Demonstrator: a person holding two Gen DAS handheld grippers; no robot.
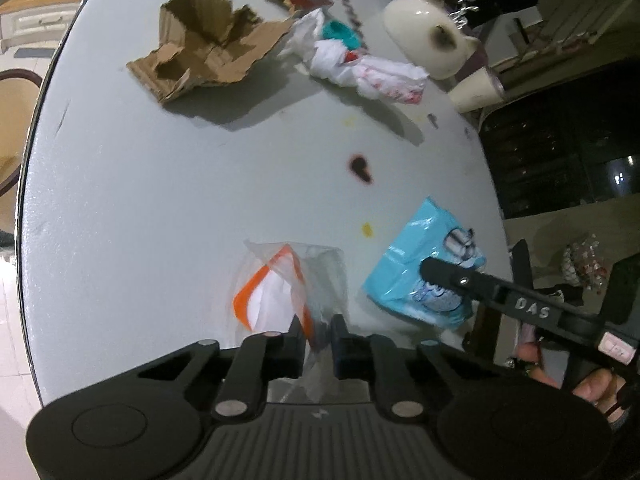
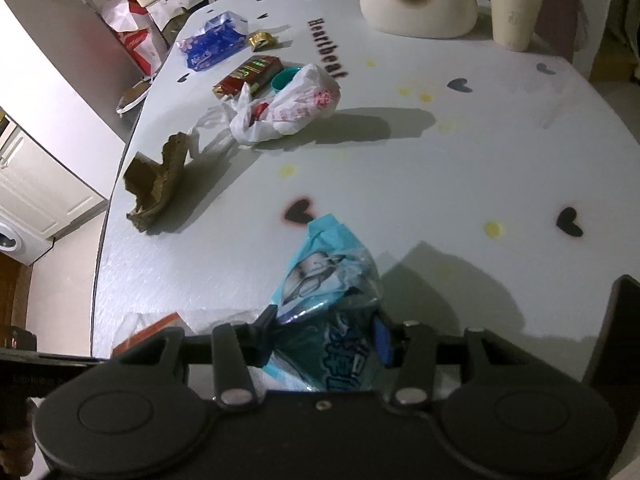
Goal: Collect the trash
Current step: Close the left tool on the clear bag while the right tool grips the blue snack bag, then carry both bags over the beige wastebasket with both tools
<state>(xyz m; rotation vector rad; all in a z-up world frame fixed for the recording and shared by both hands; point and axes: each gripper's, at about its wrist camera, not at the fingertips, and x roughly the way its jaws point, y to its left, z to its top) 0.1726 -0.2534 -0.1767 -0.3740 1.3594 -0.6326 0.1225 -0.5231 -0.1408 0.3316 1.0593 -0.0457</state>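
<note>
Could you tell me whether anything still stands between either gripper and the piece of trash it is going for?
Nothing visible does. The left gripper is shut on the clear plastic bag with orange trim, and the right gripper has the light blue wrapper pinched between its fingers. No bin shows in either view, so the path there cannot be judged.

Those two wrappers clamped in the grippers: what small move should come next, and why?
Probably lift both straight up off the table. The left gripper is shut on the clear wrapper and the right gripper pinches the blue wrapper, yet both pieces seem to rest on the tabletop. Once raised they can go wherever trash is collected; no bin shows here.
</note>
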